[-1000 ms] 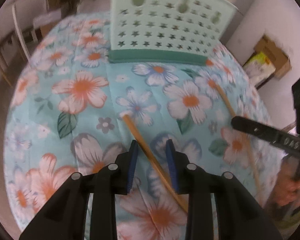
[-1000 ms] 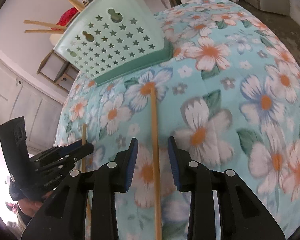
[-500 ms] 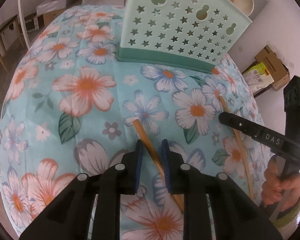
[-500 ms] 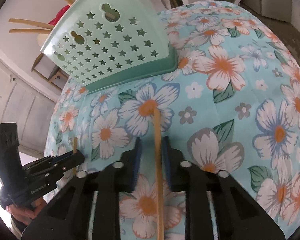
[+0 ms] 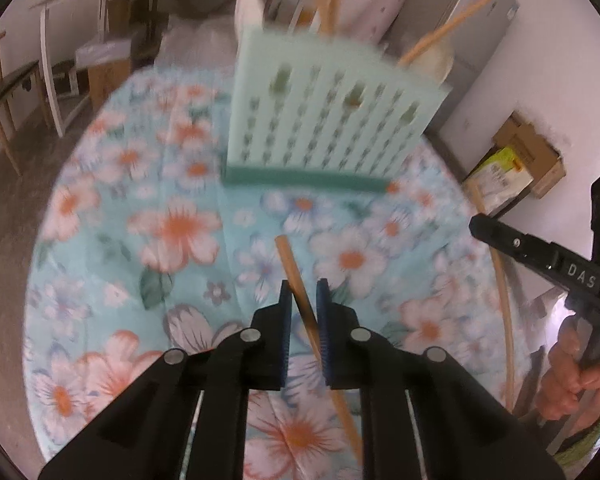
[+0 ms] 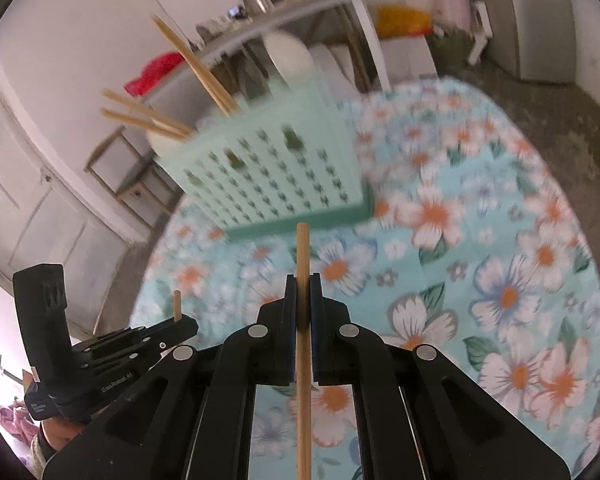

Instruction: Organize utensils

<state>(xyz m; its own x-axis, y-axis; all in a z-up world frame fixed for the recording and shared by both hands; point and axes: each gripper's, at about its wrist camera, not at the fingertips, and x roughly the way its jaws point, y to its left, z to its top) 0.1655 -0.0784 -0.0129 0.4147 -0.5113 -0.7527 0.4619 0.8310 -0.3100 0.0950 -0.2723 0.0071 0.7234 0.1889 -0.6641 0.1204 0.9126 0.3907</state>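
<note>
My left gripper is shut on a wooden chopstick and holds it lifted over the floral tablecloth. My right gripper is shut on a second wooden chopstick, also lifted. A mint-green perforated utensil basket stands at the far side of the table, and also shows in the right wrist view; several chopsticks stick out of it. The right gripper shows at the right edge of the left wrist view; the left gripper shows at the lower left of the right wrist view.
A round table carries the floral cloth. A grey shelf rack with dishes stands behind the basket. Cardboard boxes lie on the floor at the right. A white door is to the left.
Both grippers have closed on their chopsticks and lifted them off the cloth. The view has risen, so the basket now looks farther and lower.
</note>
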